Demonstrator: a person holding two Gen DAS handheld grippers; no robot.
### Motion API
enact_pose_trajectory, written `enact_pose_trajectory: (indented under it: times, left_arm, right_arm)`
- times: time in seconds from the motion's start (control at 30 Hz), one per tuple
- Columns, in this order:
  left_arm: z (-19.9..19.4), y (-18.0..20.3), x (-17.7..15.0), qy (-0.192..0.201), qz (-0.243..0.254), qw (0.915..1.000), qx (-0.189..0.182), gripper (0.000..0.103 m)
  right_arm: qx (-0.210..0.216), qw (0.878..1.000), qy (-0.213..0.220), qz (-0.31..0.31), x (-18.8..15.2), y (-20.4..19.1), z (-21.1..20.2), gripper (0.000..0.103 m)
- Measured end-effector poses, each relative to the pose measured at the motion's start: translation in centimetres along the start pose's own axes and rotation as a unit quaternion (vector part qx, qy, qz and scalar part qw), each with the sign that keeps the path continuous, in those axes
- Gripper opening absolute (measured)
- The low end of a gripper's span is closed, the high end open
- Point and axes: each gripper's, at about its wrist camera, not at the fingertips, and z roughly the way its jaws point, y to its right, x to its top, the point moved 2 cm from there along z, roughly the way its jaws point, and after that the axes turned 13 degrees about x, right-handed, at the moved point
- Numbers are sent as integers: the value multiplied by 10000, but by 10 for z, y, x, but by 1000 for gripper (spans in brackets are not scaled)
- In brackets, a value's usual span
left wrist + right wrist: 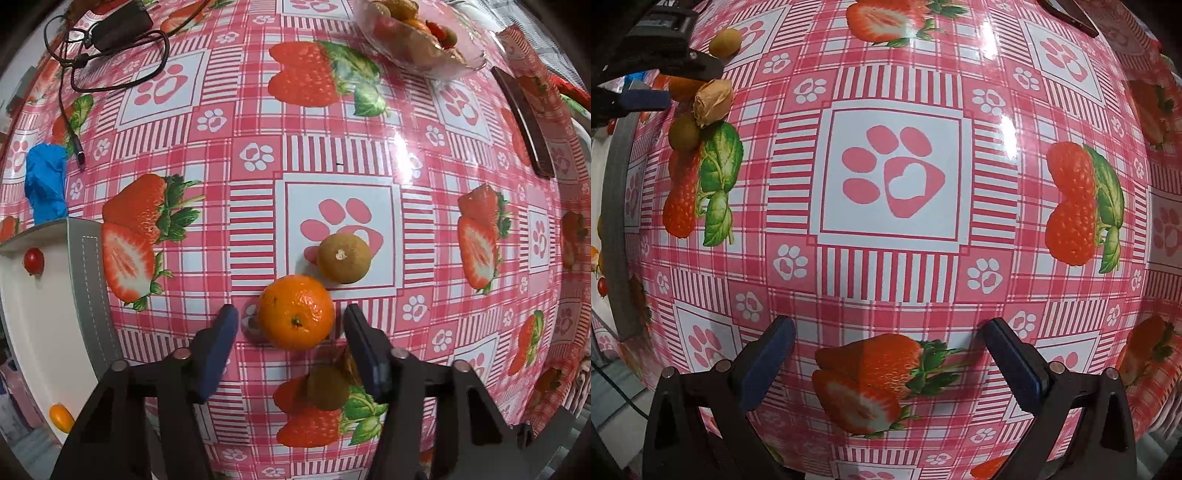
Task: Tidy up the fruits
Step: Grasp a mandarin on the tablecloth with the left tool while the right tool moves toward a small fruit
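A mandarin orange [295,312] rests on the strawberry-print tablecloth [258,155]. My left gripper [291,314] points down over it, one blue pad on each side. A thin gap shows at both pads, so it stands open around the orange. A brown round fruit [344,258] touches the orange's far side. Another brown fruit [328,387] lies nearer, between the finger bases. My right gripper [886,332] hangs open over bare cloth with nothing between its fingers. In the right wrist view the brown fruit [685,131], a papery beige fruit [713,101] and a yellowish fruit [726,42] lie at the upper left.
A glass bowl [472,61] holding several fruits stands at the far right. A white tray with a grey rim [85,280] lies at the left, holding a red cherry tomato [34,261] and a yellow one [61,417]. A blue object [46,184], black cables [110,55] and a dark bar [524,122] lie around.
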Motion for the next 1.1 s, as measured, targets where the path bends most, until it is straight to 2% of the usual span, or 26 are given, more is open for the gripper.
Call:
enact_pose_trajectory:
  times: [0.1,0.2,0.37,0.5,0.73,1.1]
  left_arm:
    - [0,1,2,99,1,9999,78,51]
    - [-1,-2,3,147,-34,9999,-32,42]
    - [-2,-4,-3,167,21,9999,-6,42]
    - [-4,-7,-23,123,74,9999,-9,42]
    - [-2,-18,-76,71,188,9998,86,42]
    - [6,-31,-157,-114,191,9997,38,42]
  right_arm:
    - [-21,10000,29,-7,1,-9,6,103]
    - [-44,10000,34,-6,-2,-9,6,103]
    - [-58,10000,36,-4,-2,-11,8,103]
    - [-63,10000,42,-5,-1,-9,6,103]
    - [-68,10000,52,5,-1,-10,5,103]
    - [-81,9998,158,-29,0,-8,4,103]
